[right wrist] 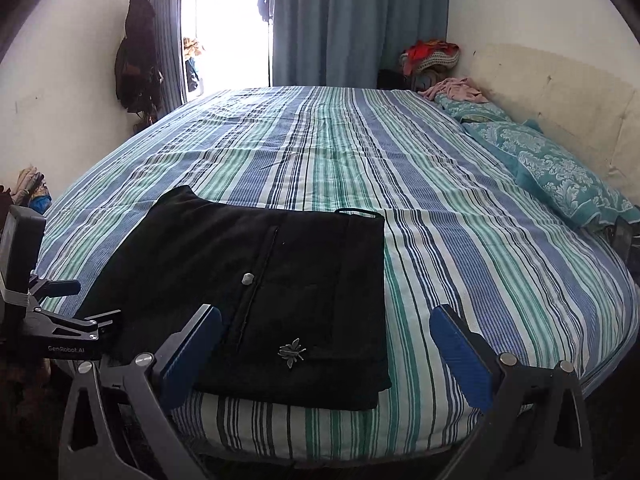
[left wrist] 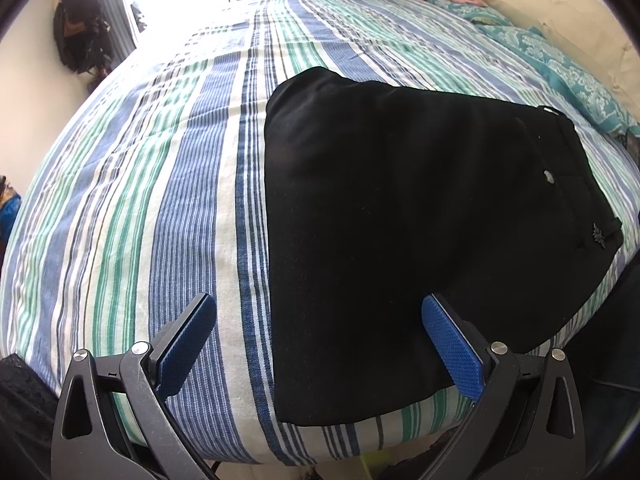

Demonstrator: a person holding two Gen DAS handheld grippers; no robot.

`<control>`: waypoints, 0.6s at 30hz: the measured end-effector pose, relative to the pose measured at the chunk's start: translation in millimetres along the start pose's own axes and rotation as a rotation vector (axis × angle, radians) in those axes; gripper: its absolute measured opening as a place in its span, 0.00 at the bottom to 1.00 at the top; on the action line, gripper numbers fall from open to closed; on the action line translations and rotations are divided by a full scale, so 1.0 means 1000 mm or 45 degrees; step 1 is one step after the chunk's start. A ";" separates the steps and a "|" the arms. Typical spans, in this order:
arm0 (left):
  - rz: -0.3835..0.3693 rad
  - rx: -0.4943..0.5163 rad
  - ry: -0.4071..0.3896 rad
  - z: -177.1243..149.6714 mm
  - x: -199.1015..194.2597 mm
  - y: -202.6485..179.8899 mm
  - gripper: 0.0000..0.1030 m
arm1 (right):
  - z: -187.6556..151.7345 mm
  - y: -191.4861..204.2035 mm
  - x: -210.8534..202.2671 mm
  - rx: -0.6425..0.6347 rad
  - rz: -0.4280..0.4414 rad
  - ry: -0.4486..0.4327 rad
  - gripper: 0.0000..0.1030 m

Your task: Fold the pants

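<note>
The black pants (left wrist: 420, 220) lie folded flat in a compact rectangle near the front edge of the striped bed (left wrist: 140, 200); they also show in the right wrist view (right wrist: 264, 292), with a metal button and a small insect-shaped pin on top. My left gripper (left wrist: 320, 344) is open and empty, hovering over the pants' near left edge. My right gripper (right wrist: 326, 352) is open and empty, hovering above the pants' near right corner. The left gripper's body shows in the right wrist view (right wrist: 60, 320) at the left.
The striped bed (right wrist: 460, 220) fills both views. Teal patterned pillows (right wrist: 560, 172) and a pink cloth (right wrist: 456, 90) lie along the right wall. Dark bags (right wrist: 136, 60) hang on the left wall beside the curtain and bright doorway.
</note>
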State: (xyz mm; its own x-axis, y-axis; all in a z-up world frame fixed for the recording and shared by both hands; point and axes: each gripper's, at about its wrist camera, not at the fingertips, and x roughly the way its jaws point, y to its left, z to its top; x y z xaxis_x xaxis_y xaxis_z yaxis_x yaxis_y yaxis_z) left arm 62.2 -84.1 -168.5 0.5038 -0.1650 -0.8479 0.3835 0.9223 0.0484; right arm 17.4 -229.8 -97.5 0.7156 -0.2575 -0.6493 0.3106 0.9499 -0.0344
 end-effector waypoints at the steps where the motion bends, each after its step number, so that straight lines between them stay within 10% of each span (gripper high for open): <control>1: -0.009 -0.007 0.003 0.001 0.001 0.001 1.00 | 0.000 -0.002 0.001 0.016 0.005 0.010 1.00; 8: -0.247 -0.163 -0.017 0.030 -0.016 0.042 0.99 | 0.013 -0.062 0.013 0.232 0.105 0.103 1.00; 18: -0.469 -0.249 0.235 0.063 0.039 0.071 0.98 | 0.021 -0.118 0.128 0.359 0.668 0.604 0.90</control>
State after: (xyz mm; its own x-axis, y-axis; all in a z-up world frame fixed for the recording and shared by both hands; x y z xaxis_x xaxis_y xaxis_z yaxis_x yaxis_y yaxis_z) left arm 157.7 -47.0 -165.2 0.2080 -0.4453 -0.8709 0.3491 0.8655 -0.3592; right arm 85.3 -378.3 -160.6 0.4880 0.3797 -0.7860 0.1973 0.8292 0.5230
